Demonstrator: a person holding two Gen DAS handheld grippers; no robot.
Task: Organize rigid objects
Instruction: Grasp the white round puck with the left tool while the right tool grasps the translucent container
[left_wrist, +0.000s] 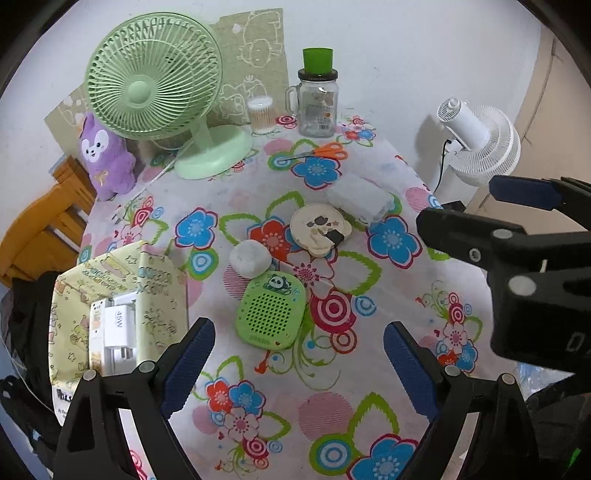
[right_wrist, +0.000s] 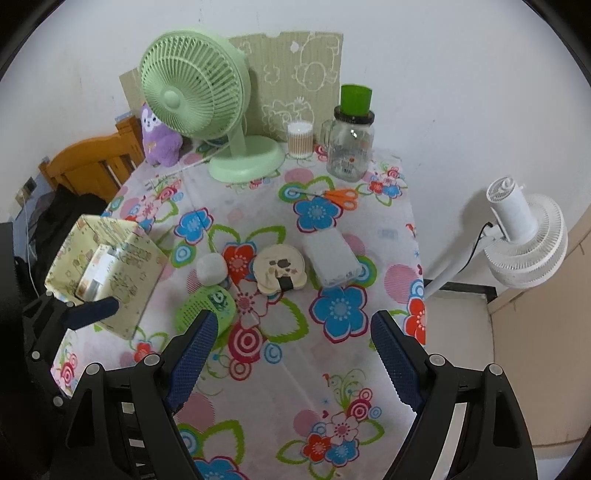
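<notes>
My left gripper (left_wrist: 299, 363) is open and empty above the table, just short of a green panda speaker (left_wrist: 272, 311). Beyond it lie a white rounded case (left_wrist: 250, 257), a cream round bear-shaped item (left_wrist: 320, 229) and a clear plastic box (left_wrist: 360, 198). A yellow patterned box (left_wrist: 122, 295) at the left holds a white 45W charger (left_wrist: 118, 334). My right gripper (right_wrist: 295, 354) is open and empty, near the green speaker (right_wrist: 205, 308), the white case (right_wrist: 210, 268), the cream item (right_wrist: 280, 271), the clear box (right_wrist: 330, 256) and the yellow box (right_wrist: 110, 269).
A green desk fan (left_wrist: 159, 88), a purple plush (left_wrist: 107, 155), a cotton-swab tub (left_wrist: 261, 114), a glass jar mug with a green cup on it (left_wrist: 317, 99) and orange scissors (left_wrist: 325, 151) stand at the back. A white floor fan (right_wrist: 524, 236) stands off the table's right edge. A wooden chair (right_wrist: 96, 162) is at the left.
</notes>
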